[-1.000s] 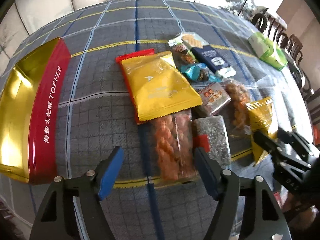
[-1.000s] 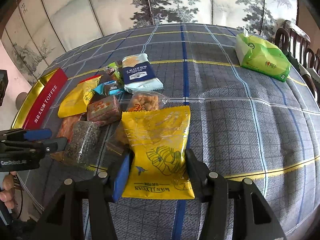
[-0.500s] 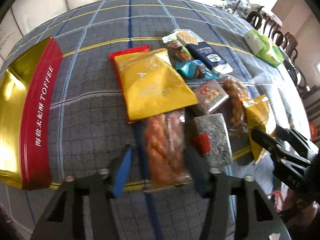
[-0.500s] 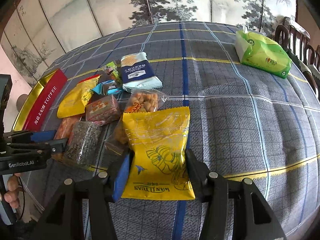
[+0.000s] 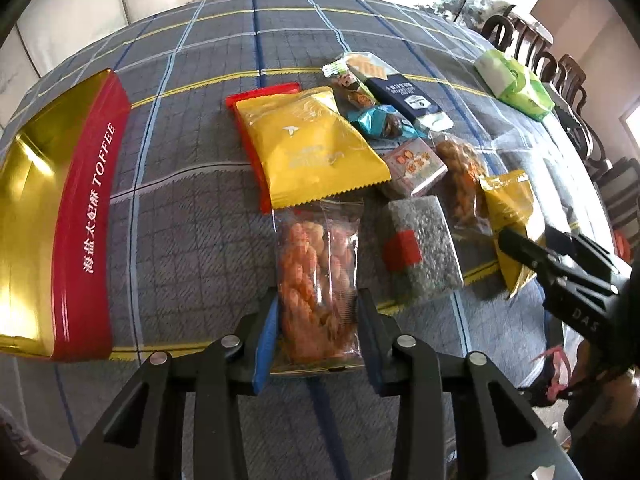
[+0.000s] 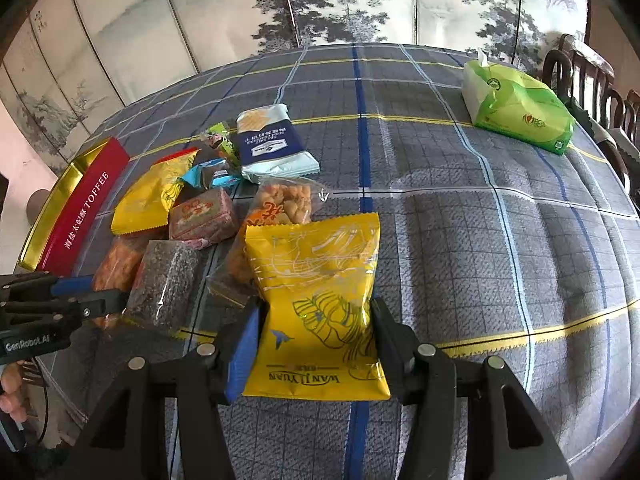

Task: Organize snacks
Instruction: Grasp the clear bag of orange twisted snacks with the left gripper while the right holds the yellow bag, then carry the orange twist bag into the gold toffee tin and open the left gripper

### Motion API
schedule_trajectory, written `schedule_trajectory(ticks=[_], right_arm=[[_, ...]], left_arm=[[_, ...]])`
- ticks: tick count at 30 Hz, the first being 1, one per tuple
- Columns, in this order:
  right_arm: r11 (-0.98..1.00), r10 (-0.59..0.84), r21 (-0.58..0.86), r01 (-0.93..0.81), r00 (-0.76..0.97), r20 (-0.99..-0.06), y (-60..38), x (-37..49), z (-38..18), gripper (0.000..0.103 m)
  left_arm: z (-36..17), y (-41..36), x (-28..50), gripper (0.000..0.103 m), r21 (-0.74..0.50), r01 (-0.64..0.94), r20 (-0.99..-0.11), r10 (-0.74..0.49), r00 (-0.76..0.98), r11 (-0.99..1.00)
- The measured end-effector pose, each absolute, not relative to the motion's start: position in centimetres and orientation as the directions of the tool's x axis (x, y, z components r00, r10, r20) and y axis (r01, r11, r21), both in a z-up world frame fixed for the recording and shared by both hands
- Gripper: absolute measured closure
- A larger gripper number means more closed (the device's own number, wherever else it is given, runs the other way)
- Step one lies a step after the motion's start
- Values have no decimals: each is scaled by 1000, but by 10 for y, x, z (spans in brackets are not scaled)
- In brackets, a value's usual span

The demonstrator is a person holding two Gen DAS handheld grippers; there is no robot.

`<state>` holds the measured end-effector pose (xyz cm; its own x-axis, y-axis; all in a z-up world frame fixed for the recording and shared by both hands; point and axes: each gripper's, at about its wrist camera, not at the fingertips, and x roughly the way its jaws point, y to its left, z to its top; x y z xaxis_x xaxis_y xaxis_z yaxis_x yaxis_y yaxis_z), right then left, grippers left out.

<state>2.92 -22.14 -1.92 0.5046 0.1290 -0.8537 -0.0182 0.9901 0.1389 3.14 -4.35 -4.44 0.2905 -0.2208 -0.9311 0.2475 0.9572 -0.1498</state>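
Note:
A clear bag of orange twists [image 5: 316,264] lies on the plaid tablecloth. My left gripper [image 5: 318,336] has its blue pads on both sides of the bag's near end, and its jaws are closing on it. From the right wrist view the left gripper [image 6: 80,296] sits low at the left. A yellow snack bag [image 6: 320,280] printed with leaves is between the pads of my right gripper [image 6: 312,340], which is shut on its near end. A red and gold toffee tin [image 5: 60,208] lies open at the far left.
Between the two held bags lie a yellow packet [image 5: 312,148], a dark seed block [image 5: 420,252], a pink wrapped block [image 5: 414,164] and a navy cracker pack [image 5: 400,92]. A green tissue pack [image 6: 516,108] sits far right near wooden chairs [image 6: 592,76].
The left gripper's jaws have come in from wide apart to the sides of the orange twist bag. The right gripper and its yellow bag have not moved.

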Motion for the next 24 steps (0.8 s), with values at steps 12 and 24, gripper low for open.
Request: schedule_trajectory(ticks=[12, 24], right_arm=[[995, 87, 104, 4, 504, -859, -218, 27, -16, 49], [997, 43, 66, 29, 499, -865, -210, 28, -13, 49]], left_arm=[[-25, -24, 7, 70, -150, 276, -923, -235, 304, 949], [-3, -1, -5, 71, -168, 294, -905, -265, 333, 941]])
